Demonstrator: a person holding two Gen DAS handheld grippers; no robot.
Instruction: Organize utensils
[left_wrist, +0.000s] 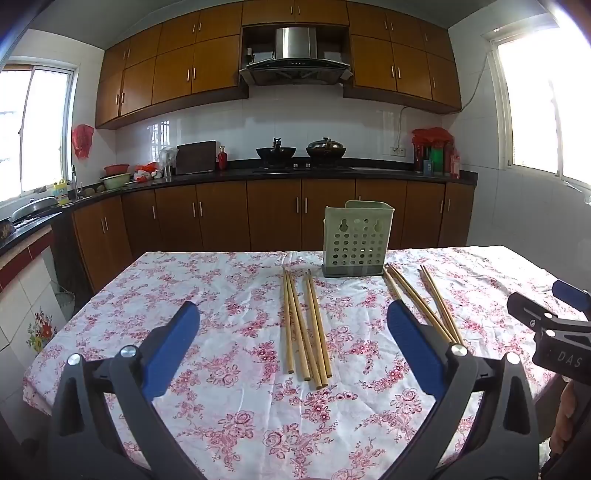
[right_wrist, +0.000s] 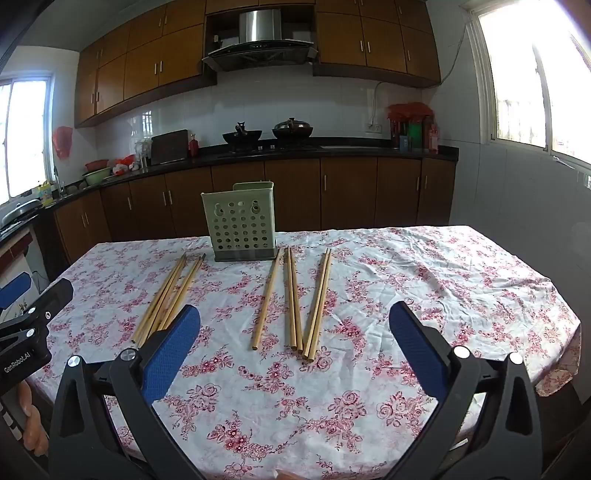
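Note:
A pale green perforated utensil holder (left_wrist: 356, 240) (right_wrist: 240, 225) stands upright at the far side of the floral tablecloth (left_wrist: 221, 288) (right_wrist: 443, 288). Several wooden chopsticks (left_wrist: 288, 325) (right_wrist: 162, 295) lie loose in front of it on the left. Another several chopsticks (left_wrist: 420, 302) (right_wrist: 291, 295) lie to the right. My left gripper (left_wrist: 293, 306) hovers open over the near table, the left bunch lying between its blue pads, untouched. My right gripper (right_wrist: 294, 308) is likewise open above the right bunch. Each gripper shows at the edge of the other's view: the right gripper (left_wrist: 554, 317), the left gripper (right_wrist: 33, 314).
Beyond the table's far edge runs a dark kitchen counter (left_wrist: 369, 171) with woks on a stove (left_wrist: 303, 151), over brown cabinets. A sink counter (left_wrist: 33, 214) lies to the left and bright windows on both sides. A person's hand (right_wrist: 33, 424) holds the left gripper.

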